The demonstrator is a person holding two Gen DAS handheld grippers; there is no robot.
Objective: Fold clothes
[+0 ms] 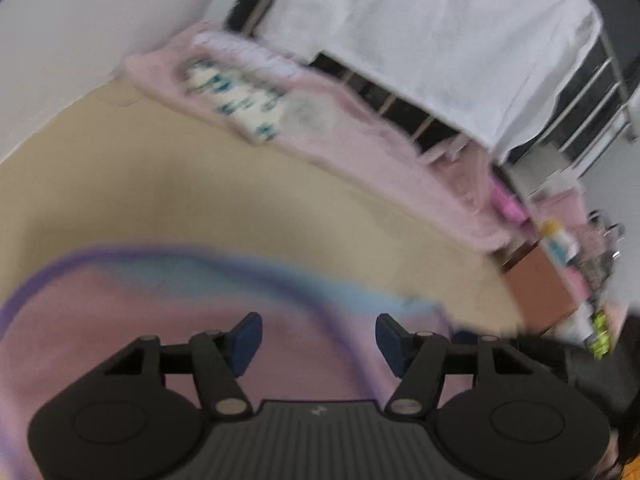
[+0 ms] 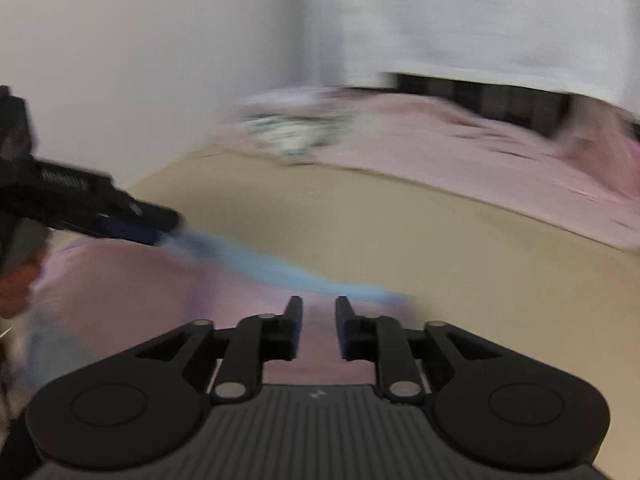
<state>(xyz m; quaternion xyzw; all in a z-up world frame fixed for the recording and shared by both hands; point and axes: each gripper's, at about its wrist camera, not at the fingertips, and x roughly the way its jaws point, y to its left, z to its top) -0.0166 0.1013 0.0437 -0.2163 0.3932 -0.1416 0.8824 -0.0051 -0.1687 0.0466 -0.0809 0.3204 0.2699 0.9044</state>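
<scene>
A pink garment [image 1: 120,320] with a purple and light-blue edge [image 1: 280,276] lies on the beige bed surface [image 1: 200,192]. My left gripper [image 1: 319,340] is open just above it, nothing between the fingers. In the right wrist view the same garment [image 2: 132,292] lies below my right gripper [image 2: 318,322], whose fingers stand a narrow gap apart with pink cloth seen between them; both views are blurred. The left gripper shows in the right wrist view [image 2: 160,228] at the light-blue edge [image 2: 280,272].
A pink blanket [image 1: 360,140] with a white and green patterned cloth [image 1: 236,100] lies along the far side of the bed. A white sheet [image 1: 432,32] hangs on a metal rack behind. A cluttered brown stand [image 1: 540,280] is at the right.
</scene>
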